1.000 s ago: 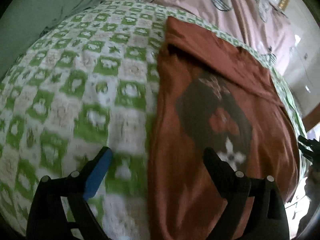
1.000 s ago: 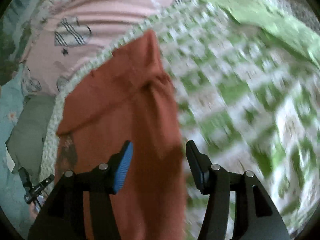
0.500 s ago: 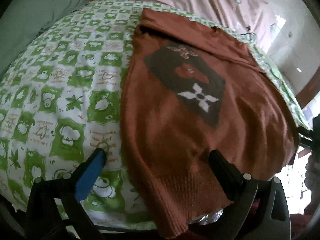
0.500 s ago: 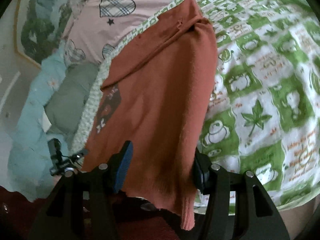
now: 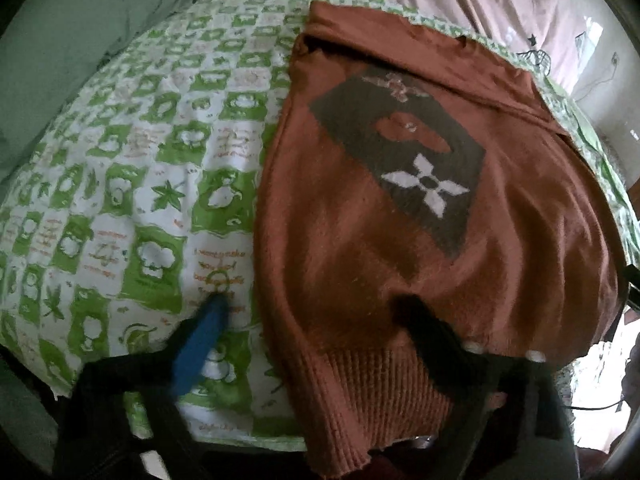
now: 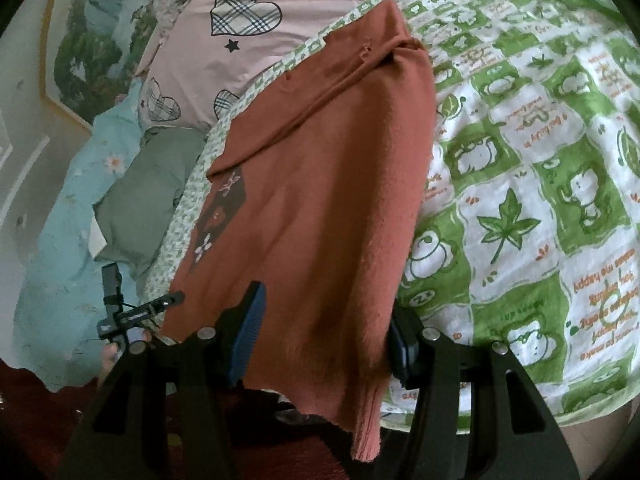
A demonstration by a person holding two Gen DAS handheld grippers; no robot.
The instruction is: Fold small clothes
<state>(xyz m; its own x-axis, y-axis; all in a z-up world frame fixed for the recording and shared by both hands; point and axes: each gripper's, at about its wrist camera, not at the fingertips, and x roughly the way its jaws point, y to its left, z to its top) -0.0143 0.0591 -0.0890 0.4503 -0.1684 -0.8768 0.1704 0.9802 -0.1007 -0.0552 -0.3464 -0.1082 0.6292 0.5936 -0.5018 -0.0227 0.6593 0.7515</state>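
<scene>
We see the bed (image 5: pixel 120 184), covered by a green-and-white checked quilt (image 6: pixel 520 184), with a pink heart-print cover (image 6: pixel 248 20) at its far end and a grey-green cushion (image 6: pixel 148 184) beside it.

On the quilt lies the task's garment, a rust-coloured knitted sweater (image 5: pixel 360 260), spread lengthwise with its ribbed hem (image 5: pixel 384 396) hanging over the near edge of the bed. Both sleeves appear already turned in across the upper body, giving a narrow, roughly rectangular shape; a fold line runs along the top in both views. The dark knitted motif (image 5: pixel 404 156) with a white flower faces up.

The left claw (image 5: pixel 316 320) is spread wide, released and holding nothing: its blue-padded finger sits over the quilt just left of the sweater, the black finger over the knit near the hem.

The right claw (image 6: pixel 324 328) is likewise released; its fingers straddle the sweater's lower right portion, one over the cloth, the other at its right edge, neither pinching. The left gripper's frame is also visible in the right view, at the sweater's far corner.

We judge the task to be about midway: the lengthwise narrowing seems done, while the crosswise fold, hem to collar, is not yet made. Both claws seem placed to take the hem.
</scene>
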